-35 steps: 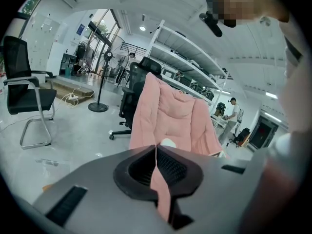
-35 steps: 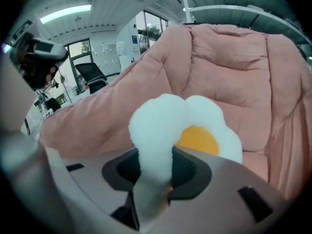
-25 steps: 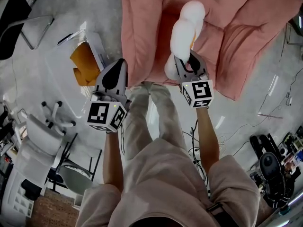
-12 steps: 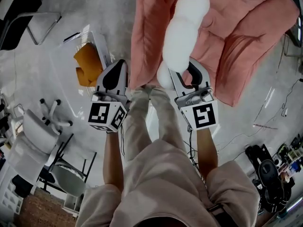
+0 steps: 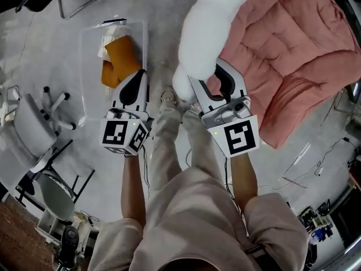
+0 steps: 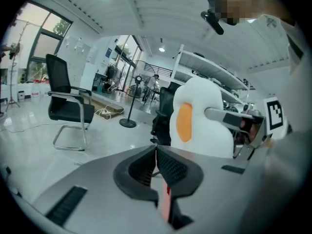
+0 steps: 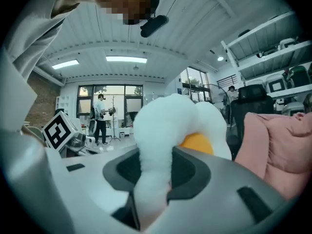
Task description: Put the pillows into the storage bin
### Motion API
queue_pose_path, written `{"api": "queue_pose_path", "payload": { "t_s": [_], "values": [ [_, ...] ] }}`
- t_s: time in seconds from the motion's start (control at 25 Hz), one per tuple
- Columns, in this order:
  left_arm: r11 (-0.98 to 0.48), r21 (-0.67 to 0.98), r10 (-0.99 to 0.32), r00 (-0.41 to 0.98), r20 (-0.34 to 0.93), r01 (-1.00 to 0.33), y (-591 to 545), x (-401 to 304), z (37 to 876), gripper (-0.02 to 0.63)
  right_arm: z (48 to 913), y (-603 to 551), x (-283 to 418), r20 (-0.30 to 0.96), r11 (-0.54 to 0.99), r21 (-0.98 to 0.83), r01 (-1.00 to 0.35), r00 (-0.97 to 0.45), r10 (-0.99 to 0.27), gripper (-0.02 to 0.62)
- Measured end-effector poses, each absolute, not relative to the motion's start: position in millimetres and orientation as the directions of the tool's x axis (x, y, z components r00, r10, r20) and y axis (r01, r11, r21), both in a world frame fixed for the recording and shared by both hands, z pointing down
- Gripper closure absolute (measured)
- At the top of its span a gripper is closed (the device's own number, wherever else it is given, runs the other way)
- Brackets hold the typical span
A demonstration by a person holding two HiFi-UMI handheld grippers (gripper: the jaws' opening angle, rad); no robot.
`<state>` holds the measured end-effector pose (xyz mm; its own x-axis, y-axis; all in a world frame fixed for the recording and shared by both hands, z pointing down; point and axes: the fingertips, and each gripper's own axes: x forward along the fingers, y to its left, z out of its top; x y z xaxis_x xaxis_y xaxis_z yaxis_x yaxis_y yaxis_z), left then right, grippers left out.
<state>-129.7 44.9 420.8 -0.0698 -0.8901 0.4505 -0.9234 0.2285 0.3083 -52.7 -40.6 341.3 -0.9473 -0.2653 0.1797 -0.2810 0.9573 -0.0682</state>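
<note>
Head view and both gripper views. The right gripper [image 5: 210, 83] has its jaws clamped on the narrow lower end of a white pillow [image 5: 211, 27], the soft fabric bunched between the pads in the right gripper view [image 7: 163, 130]. The pillow is held in the air above the floor [image 5: 51, 49]. Its long axis runs from the jaws away from the person toward the top edge of the head view, and its broad end is farthest from the gripper. An orange patch on the pillow faces the left side, as the left gripper view shows [image 6: 204, 121]. The left gripper [image 5: 137, 81] has its jaws pressed together with nothing between them, and it points forward beside the right gripper. Just ahead of the left gripper a clear storage bin [image 5: 115, 22] stands on the floor, with an orange pillow [image 5: 120, 61] lying inside. The white pillow hangs to the right of the bin, between it and a large quilted pink cushion [image 5: 293, 55] that lies on the floor at the right. The surface is a pale, glossy grey floor. The room is a bright open workspace with strip ceiling lights, tall windows, shelving, a white swivel chair [image 5: 28, 129] and a black cantilever chair [image 6: 68, 108].
</note>
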Motion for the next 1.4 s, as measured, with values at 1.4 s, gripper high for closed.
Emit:
{"api": "queue_pose_path", "payload": {
  "t_s": [1.4],
  "values": [
    [0.777,0.329,-0.625,-0.589,0.513,-0.537,413,-325,478,0.591,625,257,-369,0.594,0.935,-0.213,0.282,-0.723,0.353,0.462]
  ]
}}
